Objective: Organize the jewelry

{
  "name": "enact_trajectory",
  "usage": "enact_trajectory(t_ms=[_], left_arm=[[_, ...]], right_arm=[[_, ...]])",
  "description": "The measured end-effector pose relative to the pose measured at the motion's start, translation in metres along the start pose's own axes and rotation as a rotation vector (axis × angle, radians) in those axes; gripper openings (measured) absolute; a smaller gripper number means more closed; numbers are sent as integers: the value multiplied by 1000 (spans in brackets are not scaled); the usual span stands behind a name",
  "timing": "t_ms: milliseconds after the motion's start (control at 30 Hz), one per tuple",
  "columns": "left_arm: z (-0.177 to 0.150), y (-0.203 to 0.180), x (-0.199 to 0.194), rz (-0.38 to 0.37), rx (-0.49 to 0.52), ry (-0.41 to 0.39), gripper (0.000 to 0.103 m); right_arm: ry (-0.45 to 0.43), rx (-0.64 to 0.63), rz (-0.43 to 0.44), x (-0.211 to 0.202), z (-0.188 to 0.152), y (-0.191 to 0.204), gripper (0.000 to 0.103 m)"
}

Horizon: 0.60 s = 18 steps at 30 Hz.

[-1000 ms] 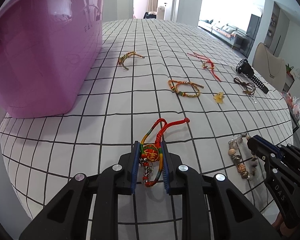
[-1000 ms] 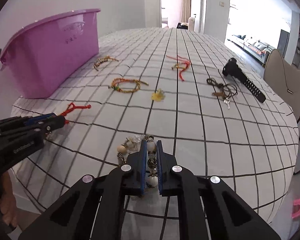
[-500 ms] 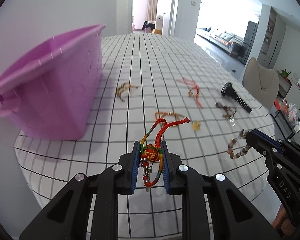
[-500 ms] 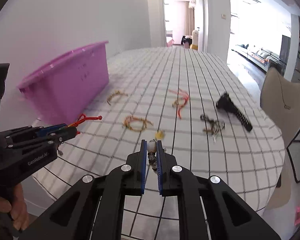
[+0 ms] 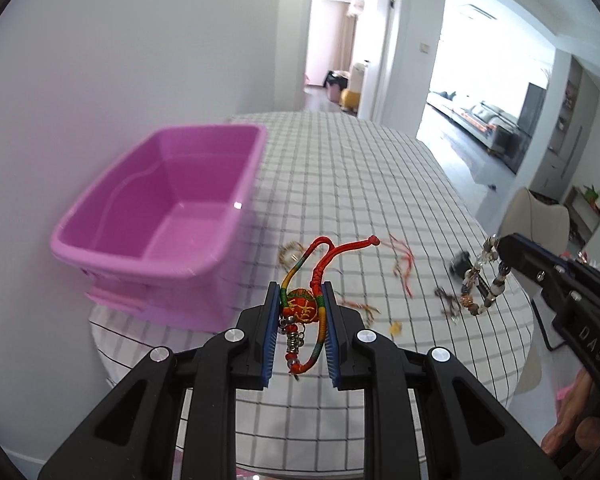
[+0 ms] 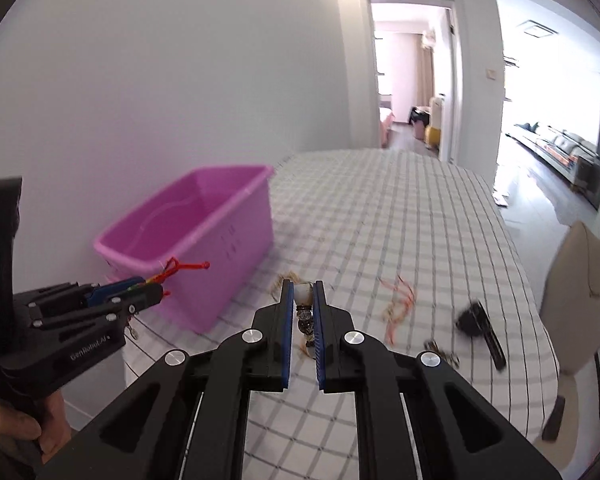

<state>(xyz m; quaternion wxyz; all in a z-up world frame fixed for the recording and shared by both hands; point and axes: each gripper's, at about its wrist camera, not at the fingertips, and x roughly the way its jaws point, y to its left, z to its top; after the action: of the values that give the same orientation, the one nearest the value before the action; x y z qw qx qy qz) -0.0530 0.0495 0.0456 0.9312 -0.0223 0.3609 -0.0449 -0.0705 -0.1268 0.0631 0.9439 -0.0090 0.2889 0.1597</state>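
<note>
Trouble, seen from my left wrist camera, would start with the loose tails: my left gripper is clamped on the red woven bracelet at its embroidered medallion, at lower centre, and the cords and little bells hang free, so they could catch the rim of the pink tub at middle left. That tub looks empty as far as I can see inside. From the right wrist camera, my right gripper pinches the beaded bracelet by only a few beads at centre; I judge the smooth beads could slip out over the checked tablecloth. More jewelry lies blurred on the cloth, right of centre.
</note>
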Motion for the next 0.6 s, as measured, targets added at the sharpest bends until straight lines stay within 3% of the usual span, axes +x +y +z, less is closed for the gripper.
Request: enact_trajectory(t_ms=[333,600], left_arm=[[70,73,8,61,-42,-71,20],[102,129,42,109,-105,-37,20]], right_arm=[[-43,-54,115,55,88,58,9],[9,-80,240,123,129,101,9]])
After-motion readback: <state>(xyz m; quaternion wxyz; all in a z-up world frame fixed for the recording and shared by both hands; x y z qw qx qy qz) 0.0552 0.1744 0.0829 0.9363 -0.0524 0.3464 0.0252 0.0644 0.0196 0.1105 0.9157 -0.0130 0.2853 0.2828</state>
